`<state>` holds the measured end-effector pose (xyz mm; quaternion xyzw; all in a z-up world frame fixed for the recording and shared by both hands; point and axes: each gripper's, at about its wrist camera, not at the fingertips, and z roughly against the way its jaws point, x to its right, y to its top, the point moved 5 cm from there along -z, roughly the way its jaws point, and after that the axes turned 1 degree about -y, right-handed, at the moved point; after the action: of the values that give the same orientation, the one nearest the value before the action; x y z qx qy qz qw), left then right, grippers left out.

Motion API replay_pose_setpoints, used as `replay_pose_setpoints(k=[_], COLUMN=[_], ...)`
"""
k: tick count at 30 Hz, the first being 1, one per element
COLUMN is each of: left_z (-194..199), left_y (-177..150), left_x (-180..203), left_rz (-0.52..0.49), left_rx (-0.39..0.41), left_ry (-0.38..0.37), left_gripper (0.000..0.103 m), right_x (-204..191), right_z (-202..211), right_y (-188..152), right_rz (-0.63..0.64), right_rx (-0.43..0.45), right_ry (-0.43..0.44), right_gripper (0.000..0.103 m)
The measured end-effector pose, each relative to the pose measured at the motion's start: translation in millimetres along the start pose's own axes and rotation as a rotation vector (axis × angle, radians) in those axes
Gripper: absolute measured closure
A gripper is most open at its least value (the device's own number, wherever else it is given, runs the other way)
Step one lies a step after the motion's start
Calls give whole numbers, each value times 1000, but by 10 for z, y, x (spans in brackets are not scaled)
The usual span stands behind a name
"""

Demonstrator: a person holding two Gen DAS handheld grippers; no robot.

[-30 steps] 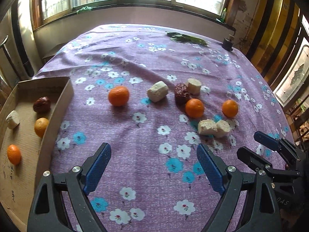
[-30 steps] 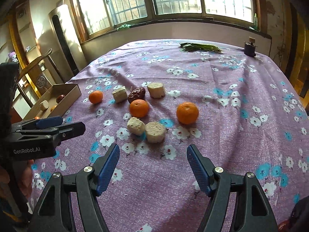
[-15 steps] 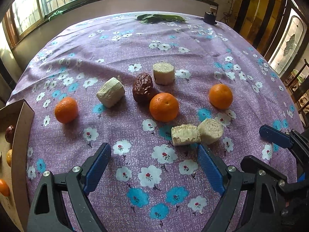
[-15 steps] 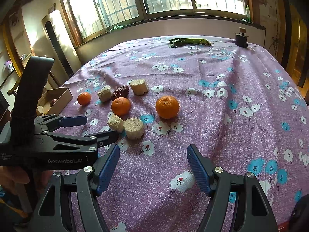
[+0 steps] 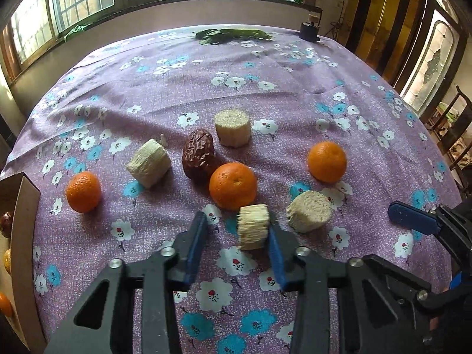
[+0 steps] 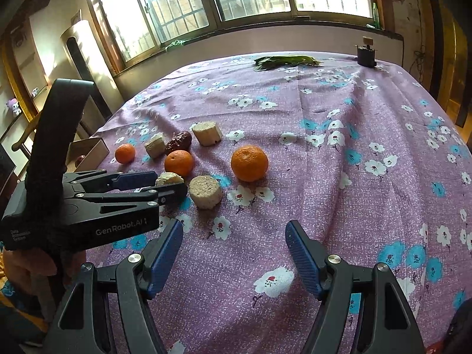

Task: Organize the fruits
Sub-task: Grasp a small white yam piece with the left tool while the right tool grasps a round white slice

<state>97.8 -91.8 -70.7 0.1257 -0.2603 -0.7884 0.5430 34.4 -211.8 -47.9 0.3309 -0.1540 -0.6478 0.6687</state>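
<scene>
The left gripper [image 5: 236, 236], jaws just closing, touches with only its right pad the light, crumbly-looking pale chunk [image 5: 253, 226] at the middle orange's [image 5: 233, 185] five o'clock, best squeezed gently across its ridged sides, while the right gripper [image 6: 233, 250] gapes empty

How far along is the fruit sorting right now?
Done: a few pieces already lie in the cardboard box. In hand: the left gripper has just been closing around a pale cut chunk, touching one pad only, not gripped. Left on the tablecloth: three oranges, three more pale chunks and the wrinkled brown fruit. The right gripper is open, empty.
</scene>
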Motion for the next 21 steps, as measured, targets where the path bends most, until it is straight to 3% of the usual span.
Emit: replay_pose_setpoints(k=[1, 3, 14, 21], left_z=[8, 27, 344, 505], left_y=[-4, -20, -145, -259], left_x=[11, 19, -338, -640], left_rz=[1, 2, 86, 146], left_rx=[-2, 1, 48, 66], left_ry=[-22, -29, 32, 83], left_gripper=[83, 86, 87, 87], right_x=[-11, -33, -290, -366], right_z=[-3, -1, -154, -528], right_y=[2, 6, 198, 276], right_rz=[4, 9, 78, 113], right_rx=[0, 0, -16, -82], right_ry=[1, 4, 35, 27], right_gripper=[27, 27, 27, 57])
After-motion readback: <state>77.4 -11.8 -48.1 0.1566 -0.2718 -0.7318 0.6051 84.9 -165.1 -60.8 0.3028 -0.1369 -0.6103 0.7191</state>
